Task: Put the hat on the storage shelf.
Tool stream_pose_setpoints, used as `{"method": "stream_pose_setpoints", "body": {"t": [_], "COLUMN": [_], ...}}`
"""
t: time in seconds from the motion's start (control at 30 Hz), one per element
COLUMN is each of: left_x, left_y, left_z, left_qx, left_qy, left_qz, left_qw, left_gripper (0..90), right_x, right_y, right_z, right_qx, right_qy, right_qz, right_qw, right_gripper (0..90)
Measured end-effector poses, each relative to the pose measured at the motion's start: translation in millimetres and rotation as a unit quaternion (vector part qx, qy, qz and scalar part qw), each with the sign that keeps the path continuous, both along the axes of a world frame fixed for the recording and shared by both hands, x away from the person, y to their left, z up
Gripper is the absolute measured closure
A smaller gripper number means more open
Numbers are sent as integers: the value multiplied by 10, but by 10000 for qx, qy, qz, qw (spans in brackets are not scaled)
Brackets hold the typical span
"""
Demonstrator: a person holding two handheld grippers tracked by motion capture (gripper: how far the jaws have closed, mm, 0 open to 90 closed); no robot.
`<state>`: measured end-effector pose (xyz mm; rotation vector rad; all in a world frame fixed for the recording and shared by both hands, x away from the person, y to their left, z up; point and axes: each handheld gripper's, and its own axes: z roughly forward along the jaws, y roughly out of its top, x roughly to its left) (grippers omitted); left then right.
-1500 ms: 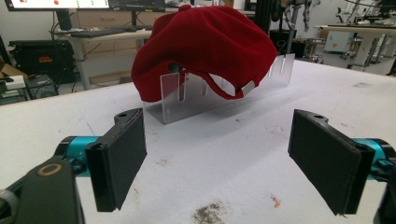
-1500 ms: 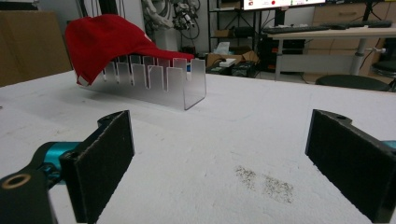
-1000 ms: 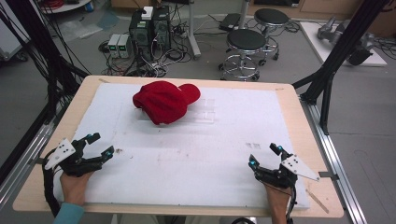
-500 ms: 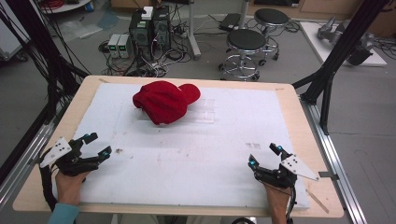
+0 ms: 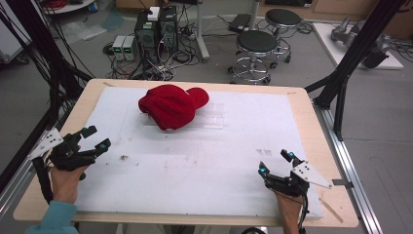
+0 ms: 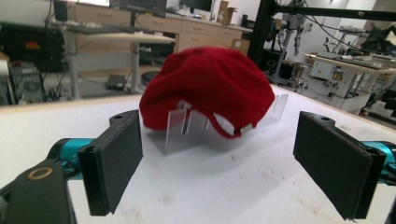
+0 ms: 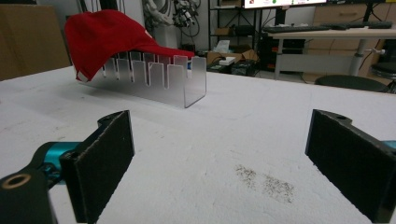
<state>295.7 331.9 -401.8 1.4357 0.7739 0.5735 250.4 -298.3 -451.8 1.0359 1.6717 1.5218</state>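
Note:
A red cap [image 5: 171, 104] lies draped over a clear acrylic slotted rack [image 5: 214, 117] at the back middle of the white mat. The left gripper view has the cap [image 6: 208, 88] straight ahead on the rack [image 6: 180, 130]; the right gripper view has the cap [image 7: 105, 35] far left on the rack [image 7: 154, 77]. My left gripper [image 5: 96, 138] is at the mat's left edge, open, nothing between its pads, pointing at the cap. My right gripper [image 5: 275, 163] rests near the front right, open and holding nothing.
The white mat [image 5: 204, 161] covers a wooden table [image 5: 311, 102]. A small dark smudge [image 7: 264, 179] marks the mat in front of the right gripper. Stools [image 5: 255, 46], computers [image 5: 156, 24] and black frame legs [image 5: 341, 73] stand beyond the table.
My left gripper has drifted slightly left and toward the back along the mat's left edge. The right gripper and the cap have stayed put.

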Motion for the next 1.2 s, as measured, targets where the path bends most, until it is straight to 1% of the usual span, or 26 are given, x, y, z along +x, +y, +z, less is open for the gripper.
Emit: {"method": "stream_pose_setpoints", "body": {"t": [0.03,0.07,0.1,0.13,0.2,0.27,0.33,0.37,0.47,0.53,0.57,0.6,0.63,0.7,0.77,0.8,0.83,0.87,0.9,0.97,1.0,1.13,1.2], "left_x": [22,45,81,104,164,230,307,333,443,525,575,606,645,730,799,839,880,899,972,1041,1085,1239,1289], "left_y": [-20,-40,-68,-88,-140,-200,-264,-286,-367,-407,-425,-436,-453,-494,-527,-545,-563,-573,-616,-656,-675,-776,-825], "left_z": [45,94,157,196,300,393,489,519,623,675,705,724,751,807,840,854,867,872,886,889,893,882,871], "left_qx": [58,100,173,245,527,689,787,823,1016,1050,974,963,982,1103,1153,1143,1130,1133,1194,1237,1274,1318,1328], "left_qy": [-66,-78,-41,-16,26,70,199,243,355,439,541,578,635,723,784,808,856,871,920,972,1060,1295,1325], "left_qz": [-27,-77,-155,-175,-216,-230,-238,-249,-295,-320,-352,-364,-362,-331,-330,-322,-318,-307,-266,-225,-247,-341,-321], "left_qw": [10000,9999,9997,9995,9984,9973,9964,9960,9938,9930,9932,9930,9925,9907,9897,9896,9894,9893,9882,9873,9859,9822,9817], "left_gripper": [151,150,150,150,150,150,148,147,146,146,146,145,145,145,145,146,146,146,146,146,146,145,146], "right_x": [0,0,0,0,0,1,1,-5,-2,-3,-2,-3,-3,-5,1,-5,1,1,1,0,-1,-2,-6], "right_y": [0,0,0,0,0,1,1,6,6,7,6,7,4,5,0,4,-1,-1,-1,-2,0,4,7], "right_z": [0,0,0,0,0,0,0,0,0,0,0,0,0,0,-1,0,0,-1,-1,-1,-1,-1,-1], "right_qx": [-1,-2,-4,-6,-10,-19,-24,3,-14,-17,-19,-12,-16,5,-22,3,-23,-22,-18,-18,-13,-22,-13], "right_qy": [-1,-2,-1,-4,-5,-11,-14,31,9,-2,-3,-2,-2,21,-21,22,-22,-16,-17,-19,-21,-39,-18], "right_qz": [1,0,0,1,5,3,4,12,27,35,36,31,31,26,18,26,17,16,15,15,12,14,16], "right_qw": [10000,10000,10000,10000,10000,10000,10000,10000,10000,10000,10000,10000,10000,10000,10000,10000,10000,10000,10000,10000,10000,10000,10000], "right_gripper": [68,68,68,68,68,68,68,68,68,68,68,68,68,68,68,68,68,68,68,68,68,68,68]}}
